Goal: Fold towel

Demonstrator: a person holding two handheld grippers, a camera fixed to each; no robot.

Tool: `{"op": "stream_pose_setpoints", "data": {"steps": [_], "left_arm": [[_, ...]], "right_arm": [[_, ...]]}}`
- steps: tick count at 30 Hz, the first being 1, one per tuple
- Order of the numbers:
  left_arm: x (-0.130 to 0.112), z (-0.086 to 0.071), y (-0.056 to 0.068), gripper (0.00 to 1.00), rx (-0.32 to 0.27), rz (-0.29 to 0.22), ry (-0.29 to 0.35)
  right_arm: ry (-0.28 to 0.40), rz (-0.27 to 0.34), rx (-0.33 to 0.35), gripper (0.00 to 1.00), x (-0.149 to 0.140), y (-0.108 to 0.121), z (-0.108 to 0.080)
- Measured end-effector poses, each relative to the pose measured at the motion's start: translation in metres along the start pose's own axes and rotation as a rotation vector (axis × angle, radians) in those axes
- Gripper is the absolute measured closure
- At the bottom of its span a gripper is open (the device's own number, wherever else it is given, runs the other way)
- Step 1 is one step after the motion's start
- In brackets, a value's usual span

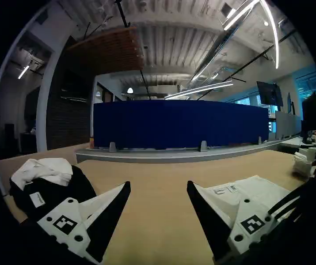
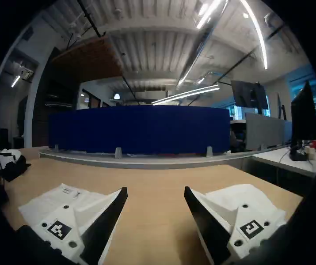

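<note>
Towel (image 1: 257, 187) flat on table (image 1: 158, 176) between left gripper (image 1: 158, 190) and right gripper (image 2: 155, 194); both jaws released.

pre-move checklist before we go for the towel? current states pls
1. Left tongs open and empty: ok.
2. Right tongs open and empty: ok.
3. White towel lying flat on the table: ok.
4. Towel edge between either tongs' fingers: not ok, bare table there.
5. Towel's fold state: cannot tell, the fingers partly hide it.
6. Black-and-white cloth pile apart from the towel: ok.
</note>
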State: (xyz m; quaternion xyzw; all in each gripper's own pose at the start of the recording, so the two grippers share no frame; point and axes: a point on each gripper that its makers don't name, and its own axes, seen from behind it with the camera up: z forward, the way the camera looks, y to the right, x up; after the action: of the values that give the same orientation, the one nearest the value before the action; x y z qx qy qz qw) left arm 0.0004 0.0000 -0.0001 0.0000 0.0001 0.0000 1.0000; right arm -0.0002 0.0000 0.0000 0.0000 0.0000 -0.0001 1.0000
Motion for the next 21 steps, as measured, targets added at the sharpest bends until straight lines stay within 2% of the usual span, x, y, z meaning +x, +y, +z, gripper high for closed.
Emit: {"op": "stream_pose_setpoints", "data": {"steps": [11, 17, 21], "left_arm": [[0.002, -0.001, 0.001, 0.06, -0.003, 0.001, -0.001], [0.001, -0.002, -0.004, 0.06, 0.013, 0.000, -0.002], [0.010, -0.003, -0.007, 0.06, 0.020, 0.001, -0.019]], "right_arm": [[-0.001, -0.001, -0.001, 0.00, 0.000, -0.001, 0.001], [-0.003, -0.004, -0.023, 0.00, 0.001, 0.003, 0.001], [-0.001, 0.003, -0.029, 0.00, 0.022, 0.002, -0.002]]}}
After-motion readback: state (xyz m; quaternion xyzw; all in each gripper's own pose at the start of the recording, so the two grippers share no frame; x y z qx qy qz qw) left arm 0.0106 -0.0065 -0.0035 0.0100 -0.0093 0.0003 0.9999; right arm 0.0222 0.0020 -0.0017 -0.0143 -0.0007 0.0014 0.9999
